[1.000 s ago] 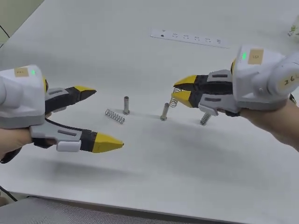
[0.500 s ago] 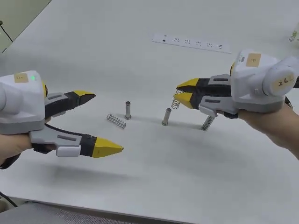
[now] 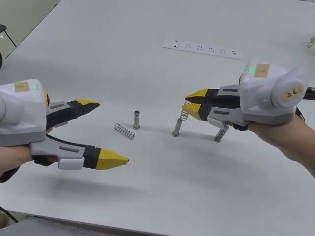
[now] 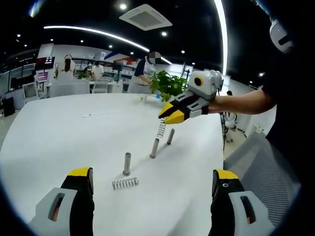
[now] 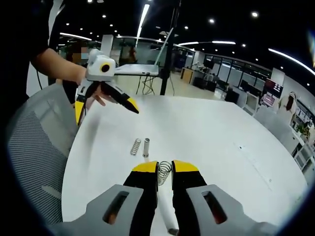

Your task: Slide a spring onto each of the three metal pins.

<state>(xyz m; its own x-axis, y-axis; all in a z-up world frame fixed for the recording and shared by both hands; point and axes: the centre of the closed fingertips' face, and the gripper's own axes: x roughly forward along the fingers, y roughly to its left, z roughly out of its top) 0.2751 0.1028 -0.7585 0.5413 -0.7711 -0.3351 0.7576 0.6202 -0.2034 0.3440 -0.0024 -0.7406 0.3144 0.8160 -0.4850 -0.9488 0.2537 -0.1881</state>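
Gripping: right gripper [image 5: 165, 167] jaws closed on a thin silvery coil spring [image 5: 164, 177], at the middle pin's [image 3: 176, 127] top.
Left gripper [image 3: 110, 132]: jaws wide apart, empty.
Loose spring [image 3: 124, 131]: lying flat beside left pin [image 3: 137, 119].
Right pin [image 3: 220, 133]: wears a spring, leaning.

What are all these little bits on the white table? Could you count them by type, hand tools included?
Metal pins: 3 (left pin, middle pin, right pin)
Springs: 3 (loose spring lying flat, held spring in the right gripper, fitted spring on the right pin)
Grippers: 2 (left gripper, right gripper)
Power strip: 1
Total: 9
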